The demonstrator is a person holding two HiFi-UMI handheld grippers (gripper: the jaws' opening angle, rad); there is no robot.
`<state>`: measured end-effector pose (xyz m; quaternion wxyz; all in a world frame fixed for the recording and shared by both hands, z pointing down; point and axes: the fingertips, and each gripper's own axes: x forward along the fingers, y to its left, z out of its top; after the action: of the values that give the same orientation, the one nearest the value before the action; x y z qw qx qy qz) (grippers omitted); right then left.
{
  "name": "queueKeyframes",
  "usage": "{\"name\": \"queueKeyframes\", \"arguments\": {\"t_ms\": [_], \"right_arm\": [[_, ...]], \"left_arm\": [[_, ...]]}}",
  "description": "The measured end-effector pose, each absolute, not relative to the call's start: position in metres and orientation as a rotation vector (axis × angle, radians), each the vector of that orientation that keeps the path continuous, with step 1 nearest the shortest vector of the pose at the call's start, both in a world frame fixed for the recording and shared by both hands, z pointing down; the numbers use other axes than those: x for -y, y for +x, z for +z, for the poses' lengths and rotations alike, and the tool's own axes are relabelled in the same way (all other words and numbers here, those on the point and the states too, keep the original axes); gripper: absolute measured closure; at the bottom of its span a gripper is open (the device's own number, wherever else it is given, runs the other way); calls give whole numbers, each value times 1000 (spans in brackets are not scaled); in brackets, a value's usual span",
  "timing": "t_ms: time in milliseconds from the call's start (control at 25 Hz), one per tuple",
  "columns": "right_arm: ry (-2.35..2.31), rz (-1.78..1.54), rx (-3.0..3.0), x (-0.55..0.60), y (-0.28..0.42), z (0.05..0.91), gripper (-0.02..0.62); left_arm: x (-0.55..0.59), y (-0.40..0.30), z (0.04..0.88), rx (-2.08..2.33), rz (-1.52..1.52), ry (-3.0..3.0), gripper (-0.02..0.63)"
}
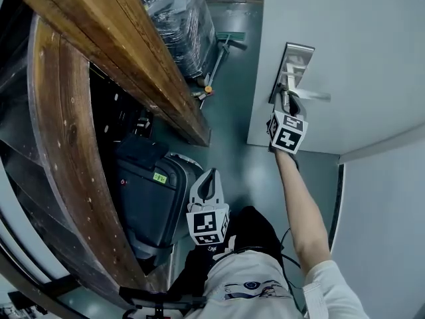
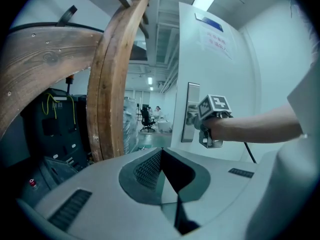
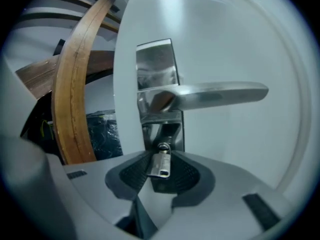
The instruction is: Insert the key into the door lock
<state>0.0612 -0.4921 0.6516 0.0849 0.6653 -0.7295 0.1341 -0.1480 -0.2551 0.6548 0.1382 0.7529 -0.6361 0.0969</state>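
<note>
Slipperiness worries us: our right tool (image 3: 160,157) pinches the flat head of the light, stiff silver key (image 3: 161,166) at the steel door lock (image 3: 163,145), our left tool (image 2: 161,152) closed, empty.

Left gripper (image 2: 161,156): my shell pale grey, smooth, rounded; dark pads (image 2: 145,170) cross-hatched, set in darker grey collar; black ribbed slots (image 2: 71,209) on either side of shell; right gripper (image 3: 161,159) same build, same grey, same slots; marker cube (image 1: 208,224) on each gripper, white faces with black square patterns; black cable (image 2: 248,151) hangs from right gripper's handle; I wear white short sleeve (image 1: 335,281); white top (image 1: 246,274) with small dark blue print; black trousers (image 1: 255,228).
</note>
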Motion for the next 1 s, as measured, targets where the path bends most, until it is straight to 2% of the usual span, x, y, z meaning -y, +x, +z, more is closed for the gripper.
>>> {"name": "queueKeyframes", "arguments": {"t_ms": [160, 320, 360, 400, 440, 680, 1000], "right_arm": [[1837, 344, 2303, 436, 52, 642, 442], [1668, 357, 2392, 329, 39, 594, 443], [1661, 333, 2404, 310, 38, 571, 465], [1663, 311, 2421, 293, 38, 549, 552], [1665, 297, 2445, 278, 37, 527, 588], [1703, 184, 2573, 243, 36, 440, 588], [1736, 38, 2589, 243, 38, 403, 589]], "left_arm": [[249, -152, 631, 1832, 289, 2172, 603], [248, -135, 566, 1778, 251, 2243, 603], [251, -129, 547, 1764, 230, 2268, 603], [253, -122, 529, 1751, 212, 2292, 603], [253, -117, 513, 1739, 199, 2314, 603], [259, -89, 455, 1695, 125, 2445, 603], [264, -71, 429, 1674, 88, 2533, 603]]}}
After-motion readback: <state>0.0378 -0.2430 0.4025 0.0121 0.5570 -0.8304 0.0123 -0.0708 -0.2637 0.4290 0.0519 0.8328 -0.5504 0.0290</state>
